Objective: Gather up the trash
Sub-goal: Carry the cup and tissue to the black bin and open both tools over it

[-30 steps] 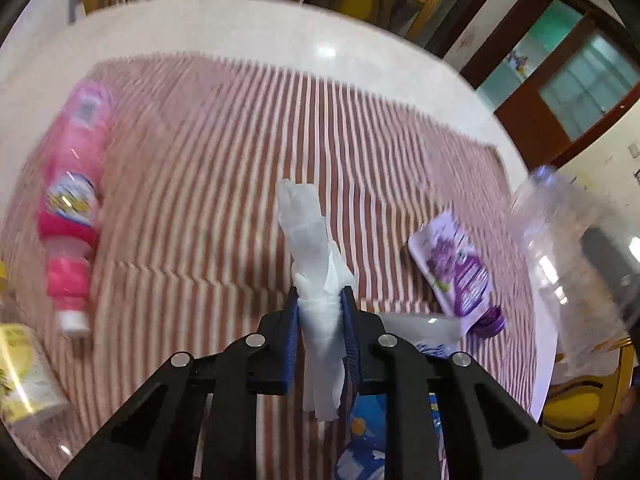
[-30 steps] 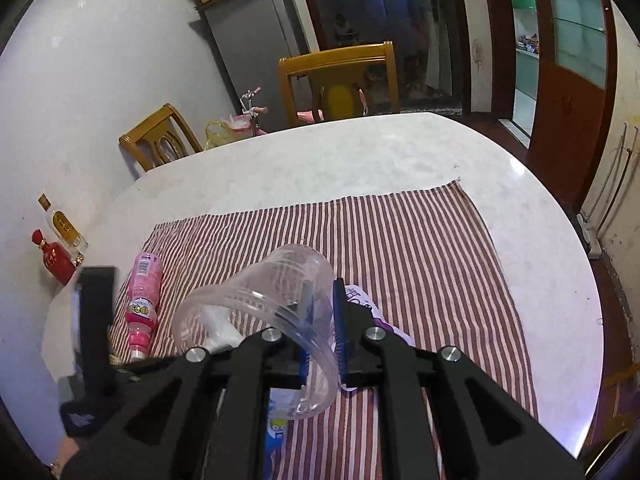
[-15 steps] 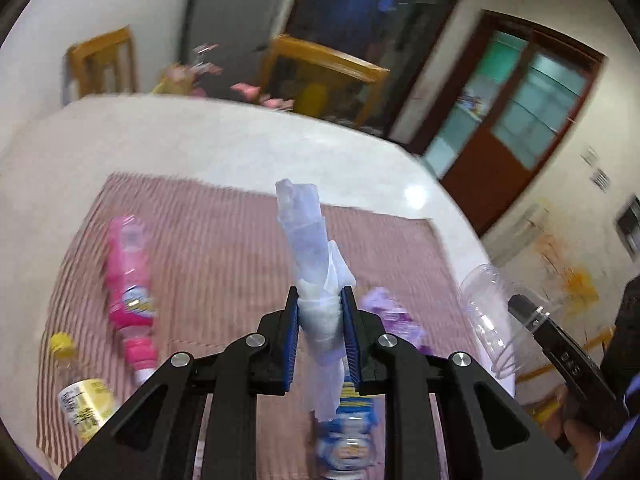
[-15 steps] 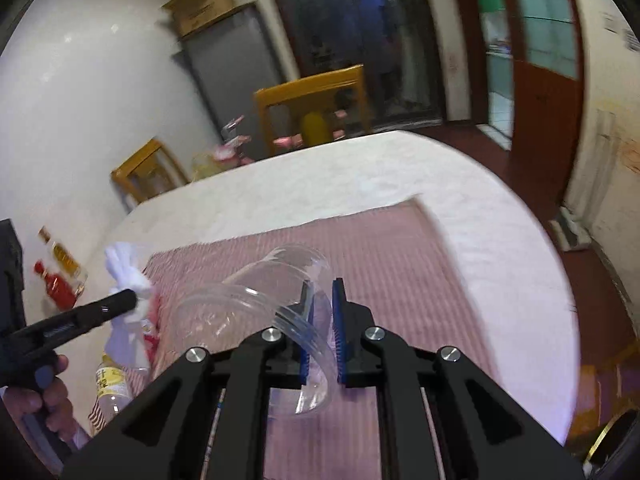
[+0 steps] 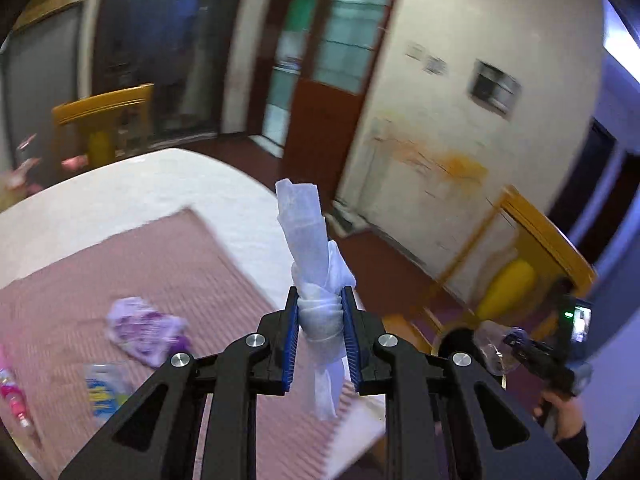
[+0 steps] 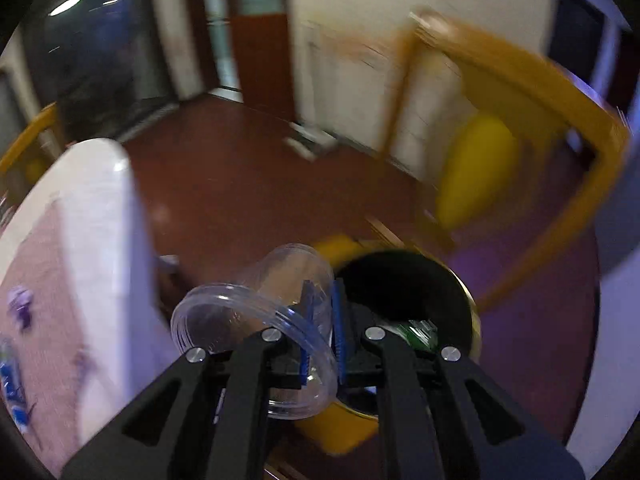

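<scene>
My left gripper (image 5: 320, 312) is shut on a crumpled white tissue (image 5: 310, 240) and holds it in the air past the table's right edge. My right gripper (image 6: 320, 312) is shut on the wall of a clear plastic cup (image 6: 260, 312), held on its side above a yellow bin with a black liner (image 6: 400, 292) on the floor. The right gripper and cup also show in the left wrist view (image 5: 516, 344). A purple wrapper (image 5: 144, 328), a blue-yellow packet (image 5: 104, 392) and a pink bottle (image 5: 12, 396) lie on the striped cloth (image 5: 168, 264).
The white round table (image 5: 120, 184) is to the left in both views. A yellow wooden chair (image 6: 520, 128) stands behind the bin. Another chair (image 5: 104, 120) is at the table's far side. Red-brown floor (image 6: 240, 168) and a cream wall lie ahead.
Both grippers have swung right, off the table toward the bin, still holding the tissue and the cup. The right gripper now hangs over the bin.
</scene>
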Action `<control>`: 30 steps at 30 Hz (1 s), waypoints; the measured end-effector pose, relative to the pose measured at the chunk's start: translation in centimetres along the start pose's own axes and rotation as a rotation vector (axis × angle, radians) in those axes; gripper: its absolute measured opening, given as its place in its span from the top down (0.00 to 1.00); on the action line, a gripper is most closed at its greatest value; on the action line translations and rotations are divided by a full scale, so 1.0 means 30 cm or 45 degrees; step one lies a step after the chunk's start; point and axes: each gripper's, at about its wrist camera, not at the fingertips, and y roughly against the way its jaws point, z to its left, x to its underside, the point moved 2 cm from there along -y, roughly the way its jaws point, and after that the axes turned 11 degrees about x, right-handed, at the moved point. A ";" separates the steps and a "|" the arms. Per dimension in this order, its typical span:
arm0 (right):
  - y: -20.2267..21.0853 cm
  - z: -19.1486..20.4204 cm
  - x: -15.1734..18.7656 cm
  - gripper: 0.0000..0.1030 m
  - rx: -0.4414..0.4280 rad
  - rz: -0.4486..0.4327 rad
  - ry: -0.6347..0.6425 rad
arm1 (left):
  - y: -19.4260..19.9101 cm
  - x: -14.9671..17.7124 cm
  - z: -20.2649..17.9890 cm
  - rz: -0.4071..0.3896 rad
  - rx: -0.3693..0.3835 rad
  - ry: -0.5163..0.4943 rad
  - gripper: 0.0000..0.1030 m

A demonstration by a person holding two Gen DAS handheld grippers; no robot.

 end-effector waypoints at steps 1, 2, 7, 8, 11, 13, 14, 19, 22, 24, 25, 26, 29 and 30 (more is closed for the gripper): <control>-0.029 -0.032 0.016 0.90 0.016 0.019 -0.020 | -0.008 0.025 -0.047 0.017 0.021 -0.020 0.81; -0.065 -0.062 0.033 0.90 0.036 0.042 -0.035 | -0.035 0.038 -0.100 0.043 0.046 -0.049 0.81; -0.225 -0.159 0.080 0.84 0.066 0.130 -0.112 | -0.066 0.110 -0.237 0.113 0.087 -0.151 0.80; -0.256 -0.172 0.080 0.76 0.065 0.146 -0.138 | -0.076 0.118 -0.263 0.121 0.090 -0.174 0.80; -0.343 -0.181 0.075 0.33 0.079 0.226 -0.178 | -0.087 0.134 -0.313 0.143 0.110 -0.216 0.80; -0.378 -0.192 0.069 0.29 0.097 0.238 -0.191 | -0.104 0.140 -0.348 0.157 0.122 -0.254 0.80; -0.382 -0.200 0.067 0.28 0.108 0.240 -0.198 | -0.114 0.145 -0.361 0.164 0.126 -0.272 0.80; -0.332 -0.291 0.065 0.24 0.108 0.169 -0.303 | -0.213 0.173 -0.447 0.250 0.191 -0.323 0.80; -0.299 -0.382 0.068 0.24 0.111 0.128 -0.401 | -0.313 0.213 -0.518 0.351 0.248 -0.391 0.79; -0.266 -0.452 0.076 0.23 0.113 0.100 -0.485 | -0.403 0.258 -0.574 0.418 0.248 -0.473 0.79; -0.257 -0.471 0.082 0.23 0.115 0.094 -0.510 | -0.463 0.288 -0.611 0.471 0.273 -0.498 0.79; -0.246 -0.499 0.088 0.24 0.117 0.086 -0.543 | -0.507 0.311 -0.641 0.511 0.295 -0.509 0.79; -0.222 -0.570 0.105 0.24 0.118 0.066 -0.600 | -0.679 0.403 -0.773 0.655 0.397 -0.542 0.79; -0.213 -0.591 0.110 0.24 0.124 0.060 -0.614 | -0.731 0.434 -0.811 0.698 0.407 -0.555 0.79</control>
